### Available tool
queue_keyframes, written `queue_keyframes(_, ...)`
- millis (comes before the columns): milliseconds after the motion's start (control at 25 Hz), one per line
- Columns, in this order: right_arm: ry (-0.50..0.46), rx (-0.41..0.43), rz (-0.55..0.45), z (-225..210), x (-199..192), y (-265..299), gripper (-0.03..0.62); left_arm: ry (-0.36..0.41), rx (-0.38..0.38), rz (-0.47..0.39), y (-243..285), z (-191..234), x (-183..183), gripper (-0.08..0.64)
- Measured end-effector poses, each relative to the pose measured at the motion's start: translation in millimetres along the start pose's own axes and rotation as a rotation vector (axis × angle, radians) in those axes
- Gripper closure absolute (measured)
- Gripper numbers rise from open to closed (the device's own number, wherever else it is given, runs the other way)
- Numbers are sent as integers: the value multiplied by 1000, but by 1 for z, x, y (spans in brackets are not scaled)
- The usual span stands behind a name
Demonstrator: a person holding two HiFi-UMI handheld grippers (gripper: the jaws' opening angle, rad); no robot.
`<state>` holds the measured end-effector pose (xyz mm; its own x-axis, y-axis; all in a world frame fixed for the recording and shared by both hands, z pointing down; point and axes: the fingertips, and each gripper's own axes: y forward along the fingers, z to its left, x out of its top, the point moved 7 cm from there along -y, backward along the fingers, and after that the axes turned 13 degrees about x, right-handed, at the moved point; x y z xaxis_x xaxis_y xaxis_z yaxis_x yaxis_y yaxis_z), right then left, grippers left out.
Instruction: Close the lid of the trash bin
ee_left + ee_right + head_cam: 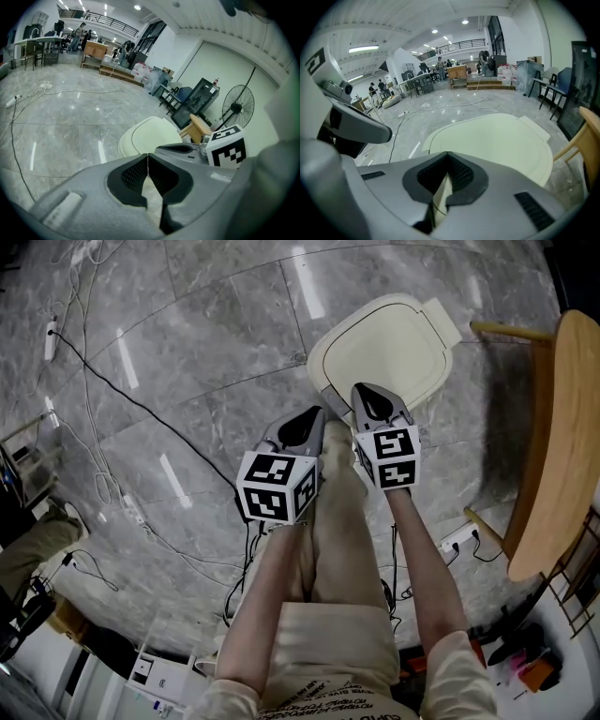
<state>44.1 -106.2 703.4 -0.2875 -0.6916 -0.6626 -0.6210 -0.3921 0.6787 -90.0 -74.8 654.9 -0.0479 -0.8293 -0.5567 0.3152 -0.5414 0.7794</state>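
A cream trash bin (384, 351) stands on the grey marble floor, its flat lid (501, 140) lying level over the top. My right gripper (372, 399) hangs just above the lid's near edge, jaws shut with nothing between them. My left gripper (305, 425) is to its left, over the floor beside the bin, jaws also shut and empty. In the left gripper view the bin (150, 137) shows ahead and the right gripper's marker cube (228, 146) sits to the right. The right gripper view looks across the lid from close above.
A wooden chair (553, 446) stands right of the bin. Black and white cables (112, 390) trail over the floor at left, with a power strip (457, 538) near the chair leg. A fan (238, 108) and furniture stand far behind.
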Motion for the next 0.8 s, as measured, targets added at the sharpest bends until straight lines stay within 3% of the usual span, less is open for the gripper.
queue_keyframes(400, 33, -10, 55, -2, 5, -3, 586, 9, 7, 21, -9, 0, 4, 537)
queue_keyframes(800, 3, 17, 118, 21, 33, -57, 586, 9, 33, 48, -50, 0, 21, 537)
